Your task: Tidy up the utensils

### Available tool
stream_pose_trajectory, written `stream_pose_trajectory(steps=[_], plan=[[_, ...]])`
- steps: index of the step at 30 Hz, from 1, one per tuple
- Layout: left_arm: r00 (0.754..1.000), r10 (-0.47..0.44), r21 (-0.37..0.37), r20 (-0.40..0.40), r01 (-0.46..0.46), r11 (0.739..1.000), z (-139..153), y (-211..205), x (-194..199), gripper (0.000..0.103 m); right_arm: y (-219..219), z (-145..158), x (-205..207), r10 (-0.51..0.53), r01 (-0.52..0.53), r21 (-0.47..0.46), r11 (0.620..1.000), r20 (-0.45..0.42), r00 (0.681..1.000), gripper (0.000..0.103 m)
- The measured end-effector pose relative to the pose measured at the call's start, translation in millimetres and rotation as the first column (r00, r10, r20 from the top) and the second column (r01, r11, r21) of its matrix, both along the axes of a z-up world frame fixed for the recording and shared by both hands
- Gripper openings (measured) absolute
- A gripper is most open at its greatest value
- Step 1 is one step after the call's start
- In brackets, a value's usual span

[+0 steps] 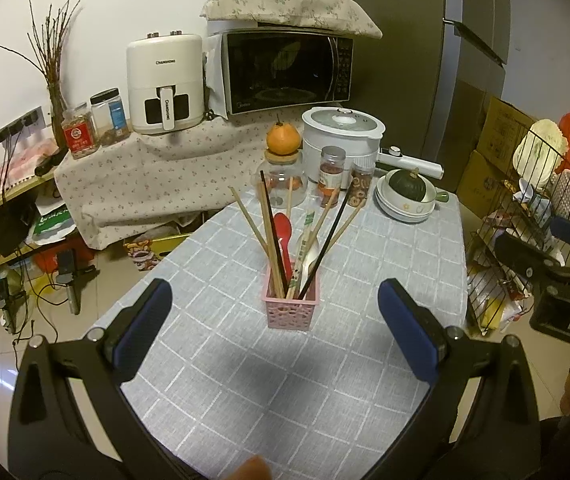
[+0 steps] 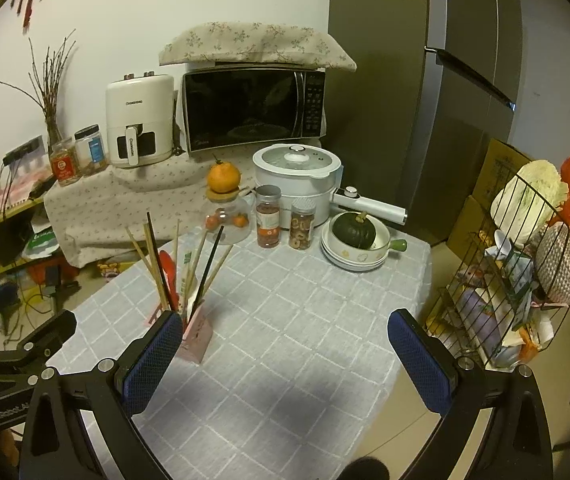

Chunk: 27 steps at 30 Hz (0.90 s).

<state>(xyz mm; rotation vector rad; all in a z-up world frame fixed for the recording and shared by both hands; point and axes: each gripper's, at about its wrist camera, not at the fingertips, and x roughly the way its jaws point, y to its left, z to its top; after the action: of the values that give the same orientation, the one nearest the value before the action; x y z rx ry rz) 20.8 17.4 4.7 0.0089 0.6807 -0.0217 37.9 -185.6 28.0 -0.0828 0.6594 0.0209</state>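
Note:
A pink perforated holder stands on the grey checked tablecloth and holds several wooden and black chopsticks, a red spoon and a metal spoon. My left gripper hangs open just in front of it, with nothing between its blue pads. In the right wrist view the same holder shows partly behind the left finger. My right gripper is open and empty over the cloth, to the right of the holder.
At the table's far end stand a glass jar topped with an orange, two spice jars, a white cooker and stacked bowls with a green squash. A wire rack stands right of the table. The other gripper shows at left.

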Motion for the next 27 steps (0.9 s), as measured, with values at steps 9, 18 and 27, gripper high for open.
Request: stream_pose_trajectory(steps=[9,18,27], plan=[[1.0,0.015,-0.009,0.006,-0.015,1.0,2.5,3.1,-0.8,0.102,0.6,-0.3,0.3,0.002,-0.002,0.001,1.0,-0.001,1.0,0.103],[1.0,0.022,-0.015,0.008,-0.022,1.0,3.6,2.5,-0.2,0.102,2.9,0.2,1.0,0.002,-0.002,0.0,1.0,0.002,1.0,0.103],[1.0,0.026,-0.014,0.012,-0.025,1.0,3.6,1.4,-0.1,0.102,2.9,0.1,0.9,0.004,-0.004,0.003,1.0,0.001,1.0,0.103]])
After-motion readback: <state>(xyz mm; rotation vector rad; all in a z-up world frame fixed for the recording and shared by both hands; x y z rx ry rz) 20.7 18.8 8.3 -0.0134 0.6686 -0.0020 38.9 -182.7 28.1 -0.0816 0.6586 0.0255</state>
